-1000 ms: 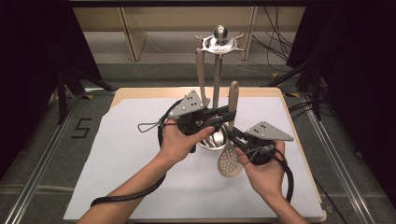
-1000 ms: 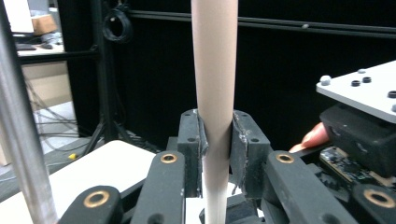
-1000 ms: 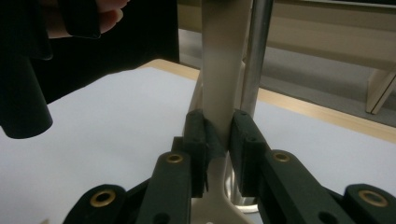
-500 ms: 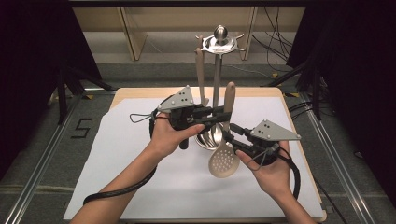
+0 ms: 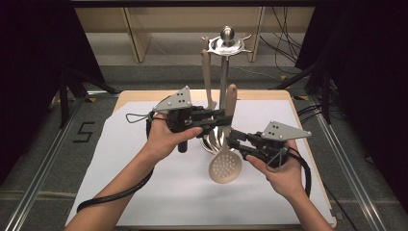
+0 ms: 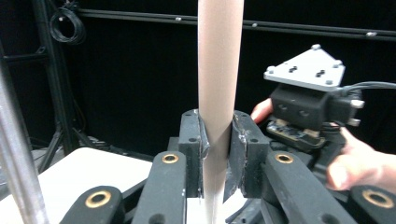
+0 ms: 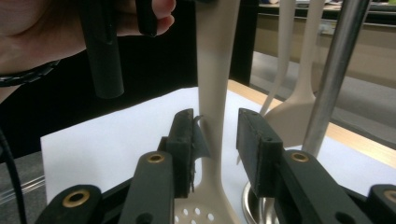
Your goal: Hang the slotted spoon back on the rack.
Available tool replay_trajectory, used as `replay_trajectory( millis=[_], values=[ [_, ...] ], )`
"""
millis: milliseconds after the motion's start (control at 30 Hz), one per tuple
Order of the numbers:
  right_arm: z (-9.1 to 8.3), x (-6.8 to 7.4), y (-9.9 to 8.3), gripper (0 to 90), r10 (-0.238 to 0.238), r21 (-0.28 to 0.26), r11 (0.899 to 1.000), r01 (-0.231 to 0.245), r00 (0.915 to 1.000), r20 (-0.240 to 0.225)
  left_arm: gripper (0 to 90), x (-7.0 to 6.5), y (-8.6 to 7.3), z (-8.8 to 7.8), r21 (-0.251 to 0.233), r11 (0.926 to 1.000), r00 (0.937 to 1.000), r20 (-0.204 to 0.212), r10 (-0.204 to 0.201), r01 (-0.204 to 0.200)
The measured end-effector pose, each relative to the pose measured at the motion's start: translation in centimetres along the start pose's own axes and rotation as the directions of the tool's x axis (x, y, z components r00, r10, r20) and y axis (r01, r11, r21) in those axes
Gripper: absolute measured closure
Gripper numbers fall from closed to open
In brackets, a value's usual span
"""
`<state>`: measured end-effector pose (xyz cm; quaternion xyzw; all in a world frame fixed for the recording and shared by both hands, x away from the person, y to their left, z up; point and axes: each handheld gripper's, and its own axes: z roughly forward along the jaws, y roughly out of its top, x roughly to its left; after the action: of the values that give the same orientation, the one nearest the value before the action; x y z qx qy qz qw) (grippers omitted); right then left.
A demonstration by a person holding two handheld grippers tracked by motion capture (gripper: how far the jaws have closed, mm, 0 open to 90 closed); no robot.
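**Mia:** What do you see from up high?

**Ben:** A person holds a beige slotted spoon point(image 5: 223, 159) over the white sheet point(image 5: 144, 183) on the table point(image 5: 288, 98). The left gripper point(image 5: 225, 118) pinches the spoon's handle high up. The right gripper point(image 5: 232, 142) sits lower, by the thin neck just above the round holey part. Right behind is a shiny metal stand point(image 5: 223, 72), and another beige tool point(image 5: 207, 72) hangs from it.

**Mia:** And the left gripper view?

**Ben:** The two black jaws squeeze the beige handle point(image 6: 217, 93) tight on both sides. It stands straight up between them. The other hand with its gripper point(image 6: 310, 100) shows farther off on the right.

**Mia:** And the right gripper view?

**Ben:** Here the spoon's neck point(image 7: 212, 93) stands between the jaws. They have just been closing. The near jaw looks like it touches the neck, but there is a gap at the other jaw, so it isn't squeezed. Holes of the spoon peek out at the bottom. The metal pole point(image 7: 336, 70) and two hanging tools point(image 7: 299, 70) stand behind.
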<state>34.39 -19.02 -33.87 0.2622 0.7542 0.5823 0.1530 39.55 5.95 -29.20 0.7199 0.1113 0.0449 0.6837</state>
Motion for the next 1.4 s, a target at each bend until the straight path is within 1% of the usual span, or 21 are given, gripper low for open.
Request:
replay_trajectory(
  millis=[33, 67, 233, 367, 433, 467, 500, 533, 600, 633, 833, 933, 1033, 1067, 1133, 1167, 1233, 1300, 1333, 1367, 1400],
  values=[
    [0.1, -0.1, 0.0, 68.4, -0.001, 0.003, 1.000, 0.001, 0.9998, -0.021, 75.2, 0.0, 0.0, 0.0, 0.001, 1.0000, 1.0000, 0.005, 0.000, 0.000],
    [0.1, -0.1, 0.1, 69.5, -0.010, 0.000, 1.000, 0.010, 0.9998, -0.018, 75.2, 0.0, 0.0, -0.1, 0.002, 1.0000, 0.9999, 0.010, 0.000, 0.000],
    [0.3, -0.1, 0.2, 77.0, -0.005, -0.010, 1.000, 0.005, 0.9984, -0.056, 75.1, 0.1, 0.0, -0.1, 0.004, 1.0000, 0.9997, 0.025, -0.003, 0.003],
    [0.2, -0.3, 0.4, 77.7, -0.037, -0.015, 0.999, 0.036, 0.9977, -0.057, 75.1, 0.2, 0.0, -0.1, -0.003, 0.9999, 0.9987, 0.050, -0.012, 0.013],
    [0.2, -0.1, 0.4, 77.7, -0.021, -0.027, 0.999, 0.019, 0.9977, -0.065, 75.1, 0.2, 0.1, -0.2, -0.008, 0.9998, 0.9981, 0.060, -0.016, 0.017],
    [0.2, -0.2, 0.5, 77.6, -0.033, -0.016, 0.999, 0.032, 0.9961, -0.081, 75.1, 0.2, 0.2, -0.2, -0.011, 0.9998, 0.9976, 0.067, -0.018, 0.018],
    [0.2, 0.0, 0.6, 76.7, -0.011, -0.017, 1.000, 0.009, 0.9955, -0.094, 75.1, 0.2, 0.2, -0.2, -0.012, 0.9998, 0.9975, 0.068, -0.017, 0.017],
    [0.1, -0.2, 0.6, 74.8, -0.035, -0.021, 0.999, 0.034, 0.9959, -0.083, 75.1, 0.2, 0.2, -0.3, -0.012, 0.9998, 0.9975, 0.069, -0.018, 0.019],
    [0.3, -0.1, 0.7, 72.4, -0.033, -0.033, 0.999, 0.030, 0.9947, -0.097, 75.1, 0.2, 0.3, -0.3, -0.013, 0.9996, 0.9966, 0.078, -0.024, 0.025],
    [0.2, 0.0, 0.8, 72.6, -0.015, -0.019, 1.000, 0.013, 0.9952, -0.097, 75.2, 0.2, 0.3, -0.3, -0.013, 0.9996, 0.9966, 0.079, -0.022, 0.023],
    [0.3, -0.3, 1.1, 77.3, -0.060, -0.033, 0.998, 0.057, 0.9926, -0.105, 75.2, 0.2, 0.3, -0.2, -0.011, 0.9996, 0.9958, 0.088, -0.023, 0.024],
    [0.2, 0.0, 1.0, 78.0, -0.025, -0.019, 1.000, 0.023, 0.9922, -0.122, 75.2, 0.3, 0.3, -0.3, -0.015, 0.9993, 0.9945, 0.099, -0.033, 0.035],
    [0.2, 0.2, 1.1, 78.3, -0.020, -0.025, 1.000, 0.018, 0.9928, -0.118, 75.0, 0.3, 0.4, -0.3, -0.014, 0.9991, 0.9932, 0.110, -0.038, 0.040],
    [0.2, 0.1, 1.1, 78.3, -0.041, -0.032, 0.999, 0.038, 0.9937, -0.105, 74.9, 0.4, 0.4, -0.3, -0.011, 0.9990, 0.9925, 0.114, -0.042, 0.044],
    [0.1, 0.2, 1.1, 78.5, -0.053, -0.036, 0.998, 0.050, 0.9952, -0.082, 74.1, 0.5, 0.3, -0.2, -0.020, 0.9981, 0.9916, 0.117, -0.056, 0.058],
    [0.1, 0.3, 1.2, 78.5, -0.041, -0.030, 0.999, 0.039, 0.9958, -0.082, 72.1, 0.5, 0.3, -0.2, -0.023, 0.9978, 0.9921, 0.110, -0.060, 0.063],
    [0.1, 0.5, 1.1, 78.6, -0.021, -0.006, 1.000, 0.021, 0.9979, -0.061, 66.0, 0.6, 0.4, -0.2, -0.025, 0.9985, 0.9963, 0.071, -0.048, 0.050],
    [0.2, 0.7, 1.1, 78.7, -0.017, 0.017, 1.000, 0.017, 0.9997, -0.017, 61.2, 0.5, 0.4, -0.3, -0.030, 0.9992, 0.9988, 0.040, -0.026, 0.028],
    [0.2, 0.8, 1.1, 78.7, 0.004, 0.022, 1.000, -0.004, 1.0000, 0.001, 59.9, 0.4, 0.4, -0.3, -0.033, 0.9993, 0.9994, 0.030, -0.017, 0.018],
    [0.3, 0.7, 1.0, 78.7, 0.002, 0.013, 1.000, -0.002, 1.0000, 0.007, 58.2, 0.2, 0.4, -0.3, -0.036, 0.9993, 0.9999, 0.013, 0.000, 0.000],
    [0.3, 0.9, 1.0, 78.7, 0.044, 0.025, 0.999, -0.044, 0.9984, 0.035, 57.2, 0.1, 0.5, -0.3, -0.040, 0.9991, 0.9999, -0.006, 0.011, -0.011]
  ],
)
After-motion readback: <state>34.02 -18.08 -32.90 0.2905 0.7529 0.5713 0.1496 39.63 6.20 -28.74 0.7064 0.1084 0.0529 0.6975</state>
